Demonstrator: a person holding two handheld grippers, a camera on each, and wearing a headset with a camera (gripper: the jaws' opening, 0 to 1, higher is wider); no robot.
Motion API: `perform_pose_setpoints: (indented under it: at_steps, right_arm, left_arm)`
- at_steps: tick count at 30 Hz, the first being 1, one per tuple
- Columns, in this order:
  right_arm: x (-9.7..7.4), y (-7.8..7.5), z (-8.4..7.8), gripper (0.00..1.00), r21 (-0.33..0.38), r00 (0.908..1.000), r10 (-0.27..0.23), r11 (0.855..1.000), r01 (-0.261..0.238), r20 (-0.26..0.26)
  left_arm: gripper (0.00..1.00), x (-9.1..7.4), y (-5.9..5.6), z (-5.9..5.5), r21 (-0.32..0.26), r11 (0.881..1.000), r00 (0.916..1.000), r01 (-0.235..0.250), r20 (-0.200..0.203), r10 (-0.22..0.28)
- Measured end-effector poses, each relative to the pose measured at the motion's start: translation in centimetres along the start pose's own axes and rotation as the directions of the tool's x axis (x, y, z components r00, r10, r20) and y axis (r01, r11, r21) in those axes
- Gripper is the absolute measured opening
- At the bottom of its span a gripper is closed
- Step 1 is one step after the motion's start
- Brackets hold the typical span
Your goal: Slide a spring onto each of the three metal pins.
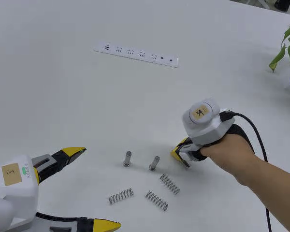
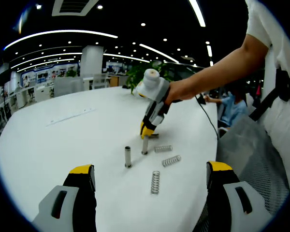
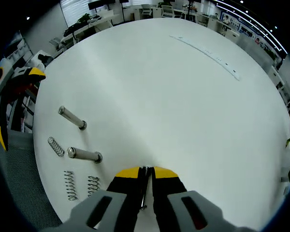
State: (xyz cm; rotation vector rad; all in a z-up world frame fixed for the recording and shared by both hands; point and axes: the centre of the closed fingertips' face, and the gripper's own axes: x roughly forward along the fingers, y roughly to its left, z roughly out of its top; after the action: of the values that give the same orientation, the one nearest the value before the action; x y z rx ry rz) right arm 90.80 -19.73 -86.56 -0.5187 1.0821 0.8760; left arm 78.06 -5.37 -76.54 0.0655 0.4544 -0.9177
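On the table (image 1: 87,106), two upright pins (image 1: 127,158) (image 1: 154,163), three springs (image 1: 121,195) (image 1: 156,200) (image 1: 169,183).

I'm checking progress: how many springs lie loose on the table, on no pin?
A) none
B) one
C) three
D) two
C: a left spring, a middle spring and a right spring lie flat beside the upright pins, none threaded on.

The right gripper (image 3: 145,170) hides most of the third pin (image 3: 143,193) it clamps.
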Motion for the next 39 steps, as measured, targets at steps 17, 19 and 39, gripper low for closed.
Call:
perform_pose_setpoints:
  at_steps: [17, 19, 39]
  right_arm:
    - [-0.6, 0.1, 0.0, 0.09, -0.001, 0.9994, 0.012, 1.000, -0.012, 0.033]
    - [-1.0, 0.1, 0.0, 0.09, 0.000, 0.9990, 0.012, 1.000, -0.012, 0.043]
    - [-3.8, 0.6, -0.3, 0.09, 0.040, 0.9882, 0.003, 0.999, -0.009, 0.153]
  left_arm:
    - [0.97, 0.1, -0.3, 0.1, 0.003, 1.000, 1.0000, 0.001, -0.002, -0.001]
    - [0.97, 0.2, -0.3, 0.2, 0.004, 1.000, 1.0000, 0.001, 0.001, -0.001]
    - [0.97, 0.1, -0.9, 0.7, 0.018, 1.000, 1.0000, 0.008, 0.001, -0.008]
